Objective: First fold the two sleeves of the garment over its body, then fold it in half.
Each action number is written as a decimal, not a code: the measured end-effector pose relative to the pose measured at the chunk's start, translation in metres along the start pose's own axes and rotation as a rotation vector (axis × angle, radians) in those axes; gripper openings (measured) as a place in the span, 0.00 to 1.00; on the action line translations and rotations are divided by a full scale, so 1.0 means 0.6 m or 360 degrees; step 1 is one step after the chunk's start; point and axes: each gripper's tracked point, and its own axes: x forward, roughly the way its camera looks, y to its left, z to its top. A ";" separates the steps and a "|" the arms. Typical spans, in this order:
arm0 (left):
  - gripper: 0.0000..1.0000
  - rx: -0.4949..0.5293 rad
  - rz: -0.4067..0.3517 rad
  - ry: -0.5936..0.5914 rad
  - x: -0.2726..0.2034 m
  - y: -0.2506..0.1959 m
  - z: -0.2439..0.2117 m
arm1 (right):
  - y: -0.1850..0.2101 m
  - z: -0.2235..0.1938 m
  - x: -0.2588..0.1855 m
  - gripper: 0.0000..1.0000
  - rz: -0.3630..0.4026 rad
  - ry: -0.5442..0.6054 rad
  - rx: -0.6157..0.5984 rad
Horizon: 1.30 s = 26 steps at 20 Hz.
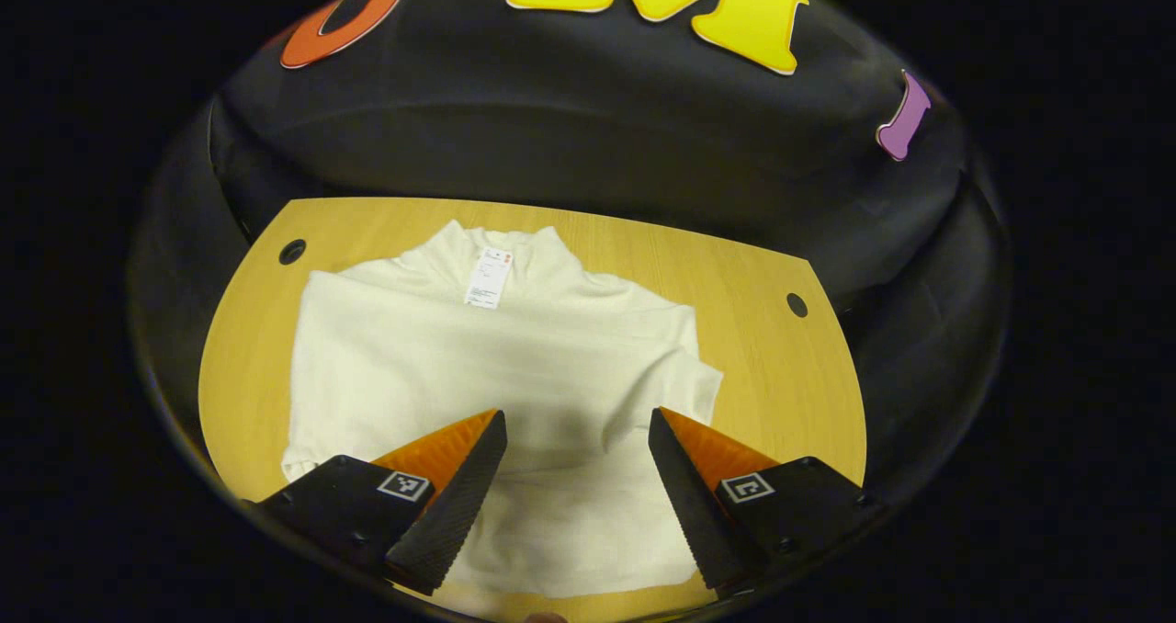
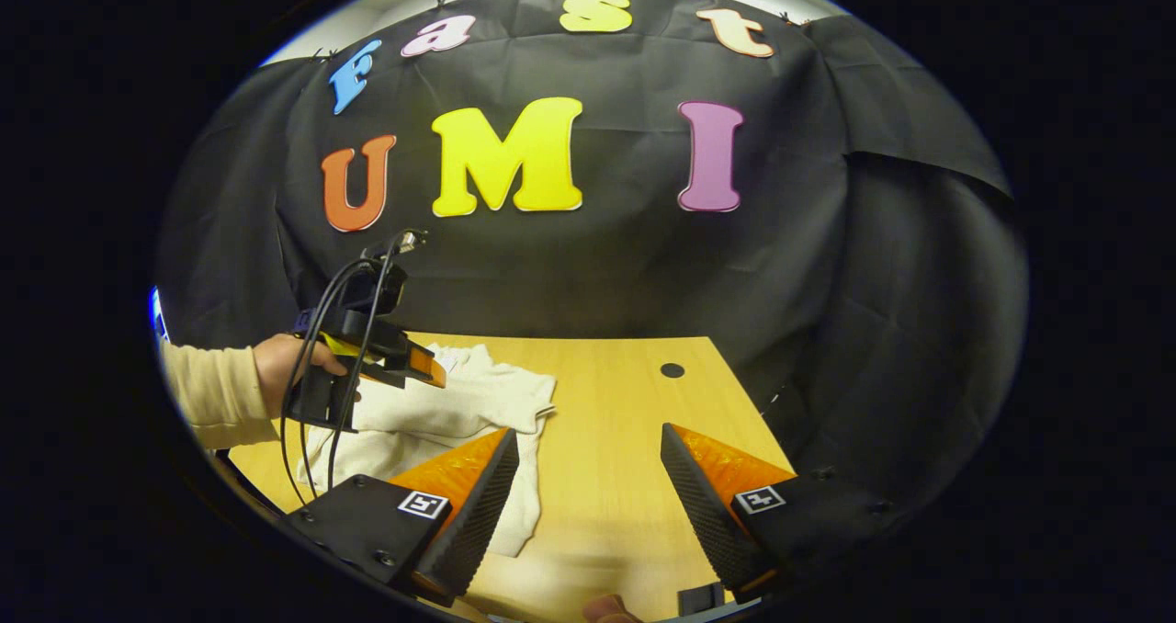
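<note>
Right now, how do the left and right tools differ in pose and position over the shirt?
The left tool hangs over the middle of the white shirt, while the right tool sits off the shirt's side edge, mostly over bare table. The left tool looks steeply down at the table; the right tool looks more level, toward the booth wall. Both are open and hold nothing.

sleeve [image 2: 207, 393]: cream, long | left claw [image 2: 432, 366]: black body, black cables | square markers on claws
</note>
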 end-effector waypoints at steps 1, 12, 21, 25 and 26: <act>0.99 0.0007 0.0022 -0.0015 -0.023 0.023 0.002 | 0.017 -0.007 0.006 0.97 0.0015 0.0018 -0.0007; 0.99 0.0198 0.0371 -0.0382 -0.322 0.304 0.031 | 0.126 -0.194 0.096 0.97 0.0041 0.0431 -0.0091; 0.99 -0.0025 0.0474 0.0125 -0.279 0.398 -0.201 | 0.143 -0.368 0.152 0.97 -0.0052 0.0889 -0.0032; 0.99 -0.0160 0.0428 0.0313 -0.272 0.399 -0.252 | 0.139 -0.402 0.157 0.96 -0.0088 0.1002 -0.0053; 0.99 -0.0175 0.0424 0.0351 -0.273 0.399 -0.259 | 0.137 -0.405 0.158 0.97 -0.0101 0.1018 -0.0048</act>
